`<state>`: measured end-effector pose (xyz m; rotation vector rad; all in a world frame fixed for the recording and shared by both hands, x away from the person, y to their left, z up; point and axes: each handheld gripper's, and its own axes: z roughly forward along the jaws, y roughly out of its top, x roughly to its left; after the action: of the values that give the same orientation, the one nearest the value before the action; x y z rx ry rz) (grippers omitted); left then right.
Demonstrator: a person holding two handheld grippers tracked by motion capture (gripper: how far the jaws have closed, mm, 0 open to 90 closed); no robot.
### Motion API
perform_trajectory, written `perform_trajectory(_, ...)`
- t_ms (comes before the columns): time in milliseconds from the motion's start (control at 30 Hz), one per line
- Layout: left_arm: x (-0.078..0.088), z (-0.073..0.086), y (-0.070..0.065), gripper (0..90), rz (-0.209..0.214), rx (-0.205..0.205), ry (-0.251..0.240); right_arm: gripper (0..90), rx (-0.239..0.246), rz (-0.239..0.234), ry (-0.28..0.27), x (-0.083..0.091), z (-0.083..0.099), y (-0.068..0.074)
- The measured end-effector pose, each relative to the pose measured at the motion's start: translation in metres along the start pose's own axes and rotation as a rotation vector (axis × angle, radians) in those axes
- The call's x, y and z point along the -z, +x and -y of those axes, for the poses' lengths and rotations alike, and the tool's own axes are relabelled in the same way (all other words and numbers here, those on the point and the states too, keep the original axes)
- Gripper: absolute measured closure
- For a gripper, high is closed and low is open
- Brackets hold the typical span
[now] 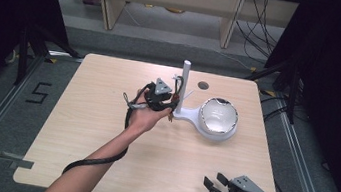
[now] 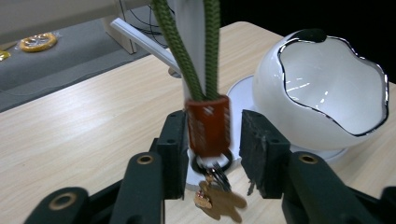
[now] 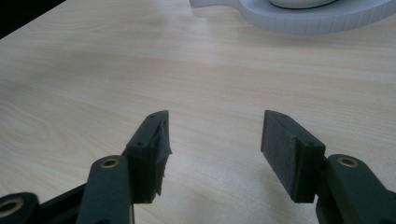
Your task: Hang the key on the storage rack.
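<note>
A white stand (image 1: pixel 187 113) with an upright post (image 1: pixel 185 75) and a white eggshell-shaped bowl (image 1: pixel 218 117) sits at the table's back middle. A green lanyard (image 2: pixel 187 46) hangs along the post, ending in a red clasp (image 2: pixel 208 123), a key ring and a brown charm (image 2: pixel 217 200). My left gripper (image 1: pixel 173 101) (image 2: pixel 210 135) is at the post, jaws open around the red clasp with a small gap on one side. The bowl (image 2: pixel 327 93) lies just beyond it. My right gripper (image 1: pixel 211 183) (image 3: pixel 215 140) rests open and empty near the front right edge.
The wooden table (image 1: pixel 105 117) has a round cable hole (image 1: pixel 203 85) behind the stand. The stand's base (image 3: pixel 317 18) is far ahead of the right gripper. White furniture legs (image 1: pixel 111 2) and cables stand on the floor beyond the table.
</note>
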<state>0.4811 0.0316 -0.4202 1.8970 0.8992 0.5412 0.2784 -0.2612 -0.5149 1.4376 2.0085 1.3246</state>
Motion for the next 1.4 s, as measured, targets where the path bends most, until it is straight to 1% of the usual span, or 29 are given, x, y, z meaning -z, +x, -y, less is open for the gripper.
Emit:
perform_trajectory(67,0.001,0.001,0.0,57.8,0.0,-0.005,-0.003,42.8,-0.01,-0.007,-0.005,0.0,0.0,0.0)
perform_trajectory(100,0.001,0.001,-0.001,57.8,0.003,0.008,0.0,42.8,-0.01,-0.007,-0.005,0.0,0.0,0.0)
perform_trajectory(133,0.002,0.002,0.0,55.8,0.007,-0.009,0.023,42.9,-0.034,-0.005,0.012,0.001,0.0,0.002)
perform_trajectory(167,0.002,0.006,0.0,53.5,0.004,0.008,0.004,42.8,-0.009,-0.002,0.001,0.0,0.0,0.001)
perform_trajectory(200,0.002,0.006,0.0,52.2,0.004,0.008,0.004,42.8,-0.001,-0.002,0.0,0.0,0.0,0.0)
perform_trajectory(233,0.004,0.007,0.002,51.4,0.001,-0.016,0.03,42.8,0.002,0.0,-0.008,0.0,0.0,0.0)
perform_trajectory(333,0.009,0.011,0.005,49.0,-0.007,-0.02,0.025,42.8,0.005,0.003,-0.006,0.0,0.0,0.0)
perform_trajectory(367,0.012,0.012,0.006,49.0,-0.011,-0.013,0.015,42.8,-0.048,-0.009,0.012,0.001,0.0,0.003)
perform_trajectory(400,0.017,0.015,0.009,47.9,-0.012,-0.022,0.013,42.8,-0.056,-0.009,0.015,0.002,0.0,0.004)
perform_trajectory(433,0.021,0.017,0.011,47.2,-0.015,-0.031,0.018,42.8,-0.031,-0.011,0.008,0.001,0.0,0.002)
perform_trajectory(467,0.024,0.019,0.012,46.8,-0.021,-0.043,0.022,42.7,-0.07,-0.012,0.012,0.001,0.0,0.005)
perform_trajectory(500,0.024,0.019,0.012,46.5,-0.021,-0.043,0.022,42.7,-0.07,-0.012,0.012,0.001,0.0,0.005)
perform_trajectory(533,0.027,0.022,0.012,46.1,-0.022,-0.031,0.015,42.7,-0.003,0.0,-0.003,0.0,0.0,0.0)
perform_trajectory(567,0.033,0.026,0.016,45.7,-0.023,-0.044,0.024,42.7,-0.004,0.001,-0.002,0.0,0.0,0.001)
perform_trajectory(667,0.039,0.031,0.017,45.1,-0.022,-0.047,0.024,42.7,-0.005,0.002,-0.003,0.0,0.0,0.001)
perform_trajectory(700,0.045,0.034,0.019,45.0,-0.025,-0.053,0.027,42.6,-0.004,0.002,-0.002,0.0,0.0,0.001)
perform_trajectory(733,0.048,0.036,0.02,44.8,-0.027,-0.057,0.028,42.6,-0.049,-0.008,0.008,0.001,0.0,0.004)
perform_trajectory(767,0.048,0.036,0.02,44.7,-0.027,-0.057,0.028,42.6,-0.049,-0.008,0.008,0.001,0.0,0.004)
perform_trajectory(800,0.052,0.04,0.02,44.6,-0.024,-0.047,0.018,42.6,-0.013,0.001,0.004,0.001,-0.001,0.002)
perform_trajectory(833,0.056,0.042,0.021,44.4,-0.025,-0.06,0.032,42.6,-0.049,-0.003,0.004,0.0,0.0,0.005)
perform_trajectory(900,0.058,0.044,0.022,44.3,-0.022,-0.061,0.034,42.6,-0.05,-0.01,0.012,0.0,0.0,0.005)
perform_trajectory(933,0.06,0.047,0.022,44.2,-0.022,-0.052,0.026,42.6,-0.05,0.009,0.017,0.0,0.0,0.005)
perform_trajectory(1000,0.065,0.051,0.023,44.0,-0.024,-0.059,0.041,42.6,-0.058,0.006,0.027,0.001,0.0,0.006)
perform_trajectory(1033,0.067,0.054,0.022,43.9,-0.02,-0.05,0.036,42.6,-0.066,-0.004,0.016,0.0,0.0,0.006)
perform_trajectory(1100,0.071,0.059,0.023,43.8,-0.016,-0.054,0.043,42.6,-0.06,-0.014,0.007,-0.001,0.0,0.006)
perform_trajectory(1133,0.073,0.061,0.023,43.8,-0.015,-0.056,0.047,42.6,-0.065,-0.014,0.003,-0.001,0.0,0.006)
perform_trajectory(1167,0.074,0.063,0.022,43.8,-0.017,-0.044,0.04,42.6,-0.065,-0.014,0.003,-0.001,0.0,0.006)
perform_trajectory(1300,0.082,0.071,0.026,43.5,-0.013,-0.047,0.044,42.5,-0.064,-0.014,0.003,-0.001,0.001,0.007)
perform_trajectory(1400,0.089,0.077,0.027,43.5,-0.015,-0.028,0.034,42.5,-0.064,-0.014,0.003,-0.001,0.001,0.007)
